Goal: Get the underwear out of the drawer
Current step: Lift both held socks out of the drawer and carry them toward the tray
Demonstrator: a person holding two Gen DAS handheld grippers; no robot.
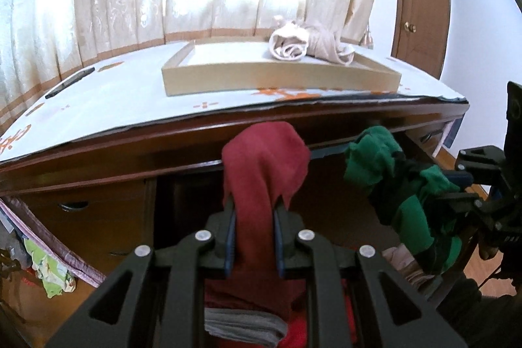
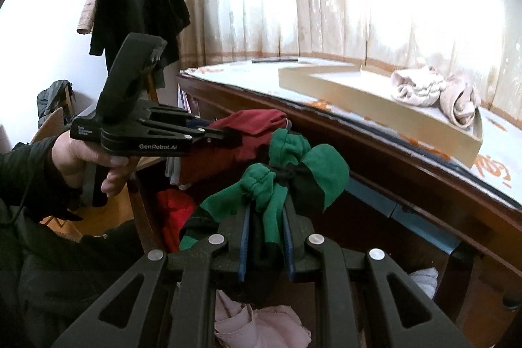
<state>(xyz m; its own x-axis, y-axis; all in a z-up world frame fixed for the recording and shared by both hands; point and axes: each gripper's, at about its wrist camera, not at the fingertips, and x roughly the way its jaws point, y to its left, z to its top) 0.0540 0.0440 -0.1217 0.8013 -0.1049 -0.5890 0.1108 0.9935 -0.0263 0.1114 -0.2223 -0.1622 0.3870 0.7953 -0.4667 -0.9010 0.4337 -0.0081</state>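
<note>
My left gripper (image 1: 253, 211) is shut on a dark red piece of underwear (image 1: 264, 162), which stands up out of the fingers in front of the desk's edge. To its right my right gripper (image 2: 267, 217) is shut on a green and black piece of underwear (image 2: 293, 175), also seen in the left wrist view as a green bundle (image 1: 385, 172). Both are held above the open drawer (image 2: 261, 325), where red (image 2: 173, 211), grey (image 1: 241, 325) and pale pink clothes (image 2: 257, 328) lie. In the right wrist view the left gripper (image 2: 228, 132) shows from the side with a hand on it.
A cardboard tray (image 1: 280, 80) stands on the covered desk top (image 1: 98, 106) with two beige rolled garments (image 1: 310, 44) at its right end. A black slim object (image 1: 70, 82) lies at the desk's left. Curtains hang behind. A dark coat (image 2: 140, 2) hangs on a stand.
</note>
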